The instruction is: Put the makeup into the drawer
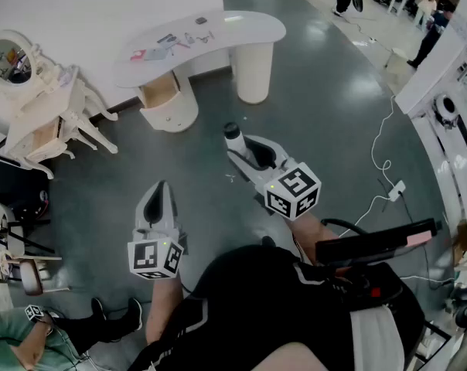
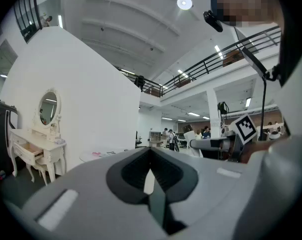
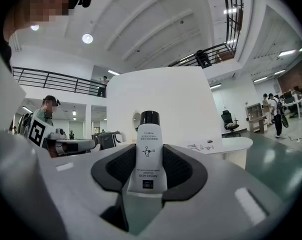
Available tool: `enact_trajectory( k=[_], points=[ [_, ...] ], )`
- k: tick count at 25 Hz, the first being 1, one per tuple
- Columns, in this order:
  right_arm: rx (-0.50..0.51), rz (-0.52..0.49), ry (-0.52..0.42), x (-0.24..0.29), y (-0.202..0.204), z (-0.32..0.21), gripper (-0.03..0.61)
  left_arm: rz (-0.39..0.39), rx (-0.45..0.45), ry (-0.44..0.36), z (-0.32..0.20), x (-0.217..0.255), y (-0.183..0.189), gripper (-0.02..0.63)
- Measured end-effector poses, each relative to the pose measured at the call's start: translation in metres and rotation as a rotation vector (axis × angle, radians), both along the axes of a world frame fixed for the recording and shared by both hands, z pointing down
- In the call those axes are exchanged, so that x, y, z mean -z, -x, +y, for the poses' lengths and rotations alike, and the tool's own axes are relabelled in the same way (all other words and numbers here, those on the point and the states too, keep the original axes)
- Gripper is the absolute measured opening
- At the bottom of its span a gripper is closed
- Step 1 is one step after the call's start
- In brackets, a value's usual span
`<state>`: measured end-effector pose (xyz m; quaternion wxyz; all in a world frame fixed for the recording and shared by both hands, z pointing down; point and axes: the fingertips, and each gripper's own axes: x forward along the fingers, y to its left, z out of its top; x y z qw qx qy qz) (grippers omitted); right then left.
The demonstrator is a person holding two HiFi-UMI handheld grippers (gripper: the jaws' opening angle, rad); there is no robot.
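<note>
White plastic squeeze tube [image 3: 150,134] with a black cap and dark print stands upright, clamped between your right gripper's [image 3: 150,153] jaws, level over the grey floor [image 1: 334,122]. Your left gripper's [image 2: 150,171] jaws sit together, empty.

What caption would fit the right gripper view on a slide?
Right gripper holding a white, black-capped makeup tube, cap forward, with the curved white desk ahead.
</note>
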<state>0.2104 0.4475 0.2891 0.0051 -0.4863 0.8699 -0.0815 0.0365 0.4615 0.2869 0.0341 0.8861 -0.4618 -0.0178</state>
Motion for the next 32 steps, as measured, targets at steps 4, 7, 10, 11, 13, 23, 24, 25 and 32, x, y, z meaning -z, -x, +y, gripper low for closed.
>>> enact_trajectory(
  k=[4,7,10,11,13,23,24,25,32],
  points=[
    [-0.01,-0.006,0.001,-0.001,-0.001,0.006,0.17,0.007,-0.006,0.018,0.004,-0.002,0.0,-0.002],
    [-0.008,-0.008,-0.001,-0.001,0.0,0.007,0.17,0.012,0.006,0.028,0.004,-0.004,0.002,-0.002],
    [-0.007,-0.009,-0.003,-0.003,-0.001,0.008,0.17,0.003,0.005,0.023,0.006,-0.005,0.002,-0.001],
    [-0.006,-0.009,-0.003,-0.003,-0.001,0.008,0.17,0.002,0.006,0.023,0.006,-0.005,0.001,-0.002],
    [-0.004,-0.01,-0.001,-0.003,-0.001,0.009,0.17,0.003,0.012,0.023,0.008,-0.005,0.002,-0.002],
    [-0.007,-0.064,-0.027,0.005,0.002,0.005,0.173,0.002,0.035,0.021,0.007,-0.004,0.014,-0.001],
    [-0.006,-0.065,-0.028,0.006,0.005,0.004,0.173,0.001,0.032,0.02,0.005,-0.004,0.016,-0.002],
    [-0.006,-0.066,-0.03,0.006,0.008,0.003,0.17,0.0,0.029,0.02,0.003,-0.004,0.018,0.0],
    [-0.011,-0.092,-0.013,0.004,0.033,0.0,0.17,0.06,0.015,-0.018,-0.001,0.004,0.043,0.0]
  ],
)
